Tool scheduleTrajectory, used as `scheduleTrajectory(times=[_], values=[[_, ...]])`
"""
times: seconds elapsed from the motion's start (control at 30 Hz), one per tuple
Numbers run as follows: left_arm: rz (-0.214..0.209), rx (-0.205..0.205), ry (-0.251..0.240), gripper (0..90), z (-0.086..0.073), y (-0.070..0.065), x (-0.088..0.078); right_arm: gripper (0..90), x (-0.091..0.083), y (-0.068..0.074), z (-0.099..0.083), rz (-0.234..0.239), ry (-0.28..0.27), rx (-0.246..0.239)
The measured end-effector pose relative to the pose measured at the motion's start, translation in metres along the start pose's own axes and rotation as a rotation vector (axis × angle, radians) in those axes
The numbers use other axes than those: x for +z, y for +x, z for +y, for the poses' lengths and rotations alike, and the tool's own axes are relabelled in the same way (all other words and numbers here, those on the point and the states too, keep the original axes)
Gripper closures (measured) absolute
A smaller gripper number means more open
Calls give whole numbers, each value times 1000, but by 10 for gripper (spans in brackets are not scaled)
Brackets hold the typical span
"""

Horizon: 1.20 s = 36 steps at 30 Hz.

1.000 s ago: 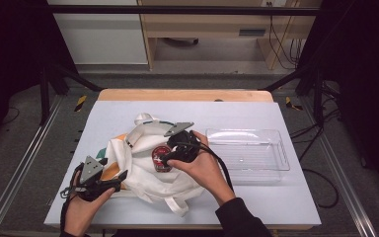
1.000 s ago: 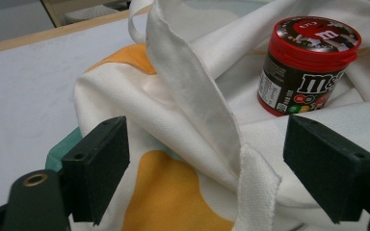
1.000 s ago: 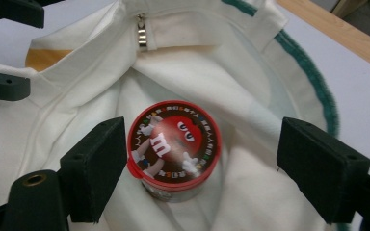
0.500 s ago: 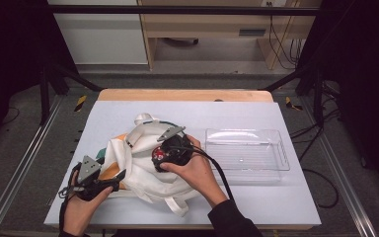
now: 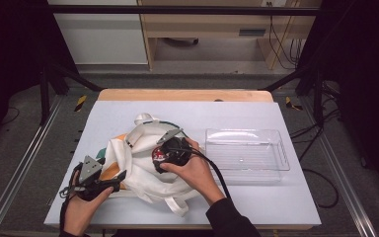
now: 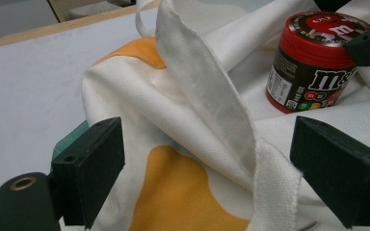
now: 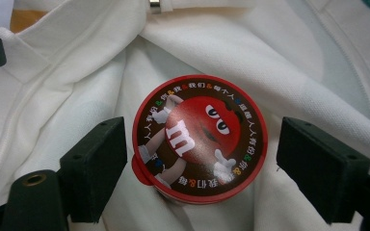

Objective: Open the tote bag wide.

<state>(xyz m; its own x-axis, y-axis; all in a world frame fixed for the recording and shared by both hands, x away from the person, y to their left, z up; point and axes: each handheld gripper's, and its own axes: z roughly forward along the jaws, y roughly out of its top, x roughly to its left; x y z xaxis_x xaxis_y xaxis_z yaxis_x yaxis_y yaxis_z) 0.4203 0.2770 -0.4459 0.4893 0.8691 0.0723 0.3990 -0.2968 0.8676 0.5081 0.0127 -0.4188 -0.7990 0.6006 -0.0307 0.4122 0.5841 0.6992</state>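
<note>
Bright, even overhead light on the table (image 5: 286, 118); dark surroundings; soft close-up focus

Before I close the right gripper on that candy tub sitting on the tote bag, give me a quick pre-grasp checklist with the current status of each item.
1. Right gripper jaws open: ok, both pads stand apart from the tub.
2. Candy tub centred between the jaws: ok, a gap on each side.
3. Tub upright, red lid on: ok.
4. No bag fabric between pads and tub: cannot tell; folds of the tote bag crowd its base.
5. Left gripper steadying the bag: not ok, open, the strap lies loose between its jaws.
6. Clear tray free to receive the tub: ok, nothing in it.
</note>
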Motion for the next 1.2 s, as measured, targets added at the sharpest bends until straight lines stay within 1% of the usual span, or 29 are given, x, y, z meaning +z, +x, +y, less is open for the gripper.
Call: scheduleTrajectory(times=[0.1, 0.13, 0.2, 0.43, 0.6, 0.73, 0.83, 1.17, 1.2], values=[[1, 3, -1, 117, 0, 0, 0, 183, 3, 0, -1, 5, 7, -10], [1, -1, -3, 117, 0, -1, 0, 183, 3, 0, -1, 1, 18, -16], [1, -1, -3, 115, 0, -1, 0, 183, 5, 0, -1, 3, 21, -11], [2, -1, -6, 110, 0, 0, 0, 184, 11, 0, -1, 23, 37, -15], [4, -8, -12, 107, 0, 1, -1, 191, 15, 0, -2, 22, 50, -18], [2, -6, -11, 107, 0, 1, -1, 196, 18, 0, -2, 24, 61, -21], [-4, -5, -21, 103, 1, 1, -1, 199, 20, -1, -3, 21, 75, -32], [0, -7, -20, 103, 1, 1, -1, 222, 22, -2, -3, 17, 77, -46], [1, -7, -17, 103, 0, 1, -1, 220, 22, -2, -3, 18, 76, -42]])
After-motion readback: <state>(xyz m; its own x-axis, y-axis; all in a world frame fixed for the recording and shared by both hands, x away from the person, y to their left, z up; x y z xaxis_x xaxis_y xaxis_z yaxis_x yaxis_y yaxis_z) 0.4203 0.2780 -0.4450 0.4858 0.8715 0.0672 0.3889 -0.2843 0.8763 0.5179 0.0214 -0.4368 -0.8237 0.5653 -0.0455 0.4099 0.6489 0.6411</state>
